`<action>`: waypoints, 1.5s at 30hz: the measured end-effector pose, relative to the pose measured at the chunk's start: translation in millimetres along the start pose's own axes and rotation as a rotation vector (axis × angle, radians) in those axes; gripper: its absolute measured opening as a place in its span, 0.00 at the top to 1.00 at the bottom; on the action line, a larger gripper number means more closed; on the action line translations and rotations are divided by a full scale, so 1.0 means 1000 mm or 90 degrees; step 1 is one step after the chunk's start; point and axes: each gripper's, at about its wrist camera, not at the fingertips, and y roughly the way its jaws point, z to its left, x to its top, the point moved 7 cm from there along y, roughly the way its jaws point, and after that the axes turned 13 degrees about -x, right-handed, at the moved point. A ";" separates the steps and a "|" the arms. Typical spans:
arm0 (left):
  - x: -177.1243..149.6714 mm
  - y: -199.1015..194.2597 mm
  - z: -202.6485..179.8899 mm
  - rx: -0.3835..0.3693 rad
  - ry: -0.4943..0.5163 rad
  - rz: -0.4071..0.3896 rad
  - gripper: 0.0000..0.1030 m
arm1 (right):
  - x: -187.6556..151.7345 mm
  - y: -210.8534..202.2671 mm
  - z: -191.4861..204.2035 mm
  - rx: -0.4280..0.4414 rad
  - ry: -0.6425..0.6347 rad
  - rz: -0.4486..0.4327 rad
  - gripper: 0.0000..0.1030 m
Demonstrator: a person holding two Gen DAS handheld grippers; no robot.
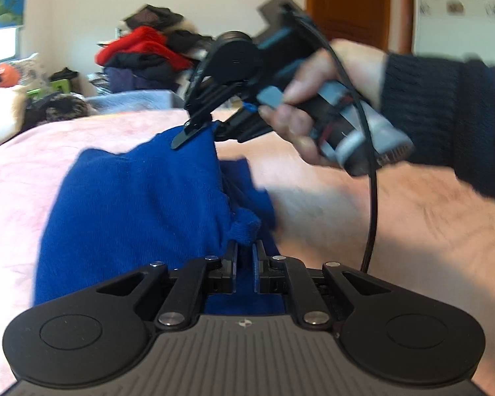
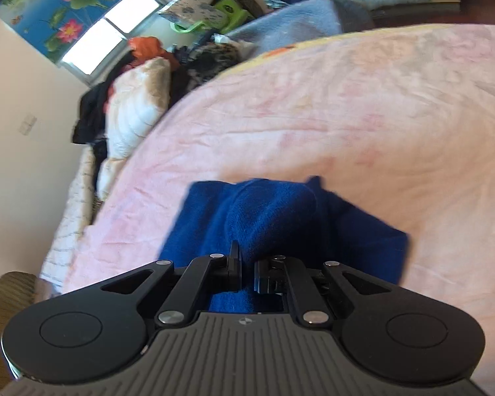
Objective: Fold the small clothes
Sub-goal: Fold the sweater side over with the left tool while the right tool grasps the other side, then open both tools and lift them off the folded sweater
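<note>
Left gripper fingers clamped on a bunched fold of blue knit garment. Right gripper fingers pinching another edge, lifting it. Rest of cloth draped on pink bed; clothes pile beyond.

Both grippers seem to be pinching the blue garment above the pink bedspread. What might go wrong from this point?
1. The left gripper holds only a small bunched nub of the blue garment; it may slip out.
2. The right gripper is clamped on another corner, and the cloth sags unevenly between them, so the fold may land crooked on the pink bedspread.
3. The black cable dangles near the fabric and might snag.
</note>
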 end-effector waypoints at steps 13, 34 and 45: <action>-0.004 0.007 0.011 -0.051 -0.043 0.010 0.91 | -0.011 0.001 -0.030 -0.043 0.038 -0.040 0.83; -0.029 -0.083 0.116 0.110 -0.123 0.034 0.16 | -0.140 -0.072 -0.007 0.032 0.085 0.010 0.54; -0.031 -0.077 0.122 0.123 -0.151 0.049 0.16 | -0.158 -0.082 -0.001 0.060 0.049 0.008 0.93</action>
